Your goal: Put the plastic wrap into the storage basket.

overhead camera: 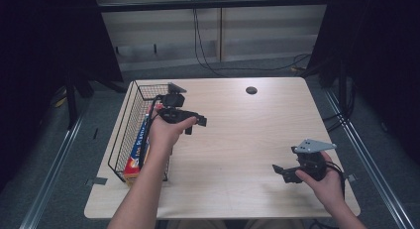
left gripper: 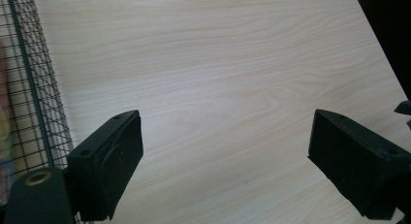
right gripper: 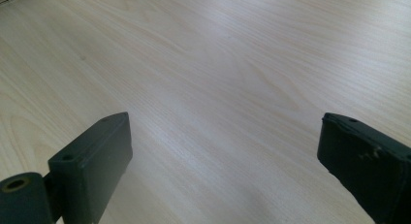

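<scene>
Both grippers are wide open with nothing in them, the left gripper (overhead camera: 197,124) sitting just beside the wire basket (overhead camera: 130,110) that holds what looks like a box of plastic wrap (overhead camera: 137,157), the right gripper (overhead camera: 280,171) well apart over bare table (overhead camera: 237,140).

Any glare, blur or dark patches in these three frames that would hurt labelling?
High view: table evenly lit and sharp, surroundings on both sides nearly black; wire basket and the box inside it legible. Left gripper view: wood grain crisp, left gripper jaws close up and slightly soft, basket mesh sharp at the left edge. Right gripper view: faint sheen on the wood, right gripper jaws soft.
</scene>
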`<state>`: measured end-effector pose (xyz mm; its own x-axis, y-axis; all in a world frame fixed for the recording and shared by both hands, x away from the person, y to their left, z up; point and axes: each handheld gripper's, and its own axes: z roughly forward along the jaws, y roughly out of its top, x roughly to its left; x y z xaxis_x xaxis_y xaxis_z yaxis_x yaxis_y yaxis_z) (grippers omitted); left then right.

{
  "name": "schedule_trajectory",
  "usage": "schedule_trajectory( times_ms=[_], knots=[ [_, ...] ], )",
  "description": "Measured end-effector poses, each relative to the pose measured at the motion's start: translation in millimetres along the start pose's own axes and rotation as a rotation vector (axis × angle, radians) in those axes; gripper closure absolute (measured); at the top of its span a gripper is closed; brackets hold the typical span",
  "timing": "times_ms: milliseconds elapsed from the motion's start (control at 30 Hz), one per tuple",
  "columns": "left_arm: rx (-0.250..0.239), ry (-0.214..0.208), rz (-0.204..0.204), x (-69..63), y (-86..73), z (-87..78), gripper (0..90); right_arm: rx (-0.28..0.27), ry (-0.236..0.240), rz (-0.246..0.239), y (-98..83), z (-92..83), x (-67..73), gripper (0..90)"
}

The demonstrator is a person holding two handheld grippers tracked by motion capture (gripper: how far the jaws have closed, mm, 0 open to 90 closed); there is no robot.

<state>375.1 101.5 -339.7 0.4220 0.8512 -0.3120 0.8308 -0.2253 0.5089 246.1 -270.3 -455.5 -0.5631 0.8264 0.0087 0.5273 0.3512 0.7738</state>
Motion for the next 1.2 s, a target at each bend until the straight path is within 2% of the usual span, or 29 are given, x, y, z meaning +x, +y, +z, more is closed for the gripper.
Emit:
schedule_trajectory(
  times_ms=[433,533,900,1200],
  knots=[
    [-0.004,-0.036,0.028,-13.4,-8.4,15.7,12.9,0.002,0.000,-0.008,0.0,0.6,0.3,5.3],
    [-0.010,-0.043,0.048,-16.6,-10.6,19.1,12.9,0.003,0.001,-0.006,0.3,0.7,0.7,5.3],
    [0.000,-0.074,0.050,-20.4,-21.1,34.0,13.0,0.001,0.004,-0.008,0.1,0.1,0.7,5.3],
    [0.001,-0.107,0.076,-28.2,-26.5,40.4,12.9,0.004,0.005,-0.013,0.6,1.3,1.6,5.4]
  ],
)
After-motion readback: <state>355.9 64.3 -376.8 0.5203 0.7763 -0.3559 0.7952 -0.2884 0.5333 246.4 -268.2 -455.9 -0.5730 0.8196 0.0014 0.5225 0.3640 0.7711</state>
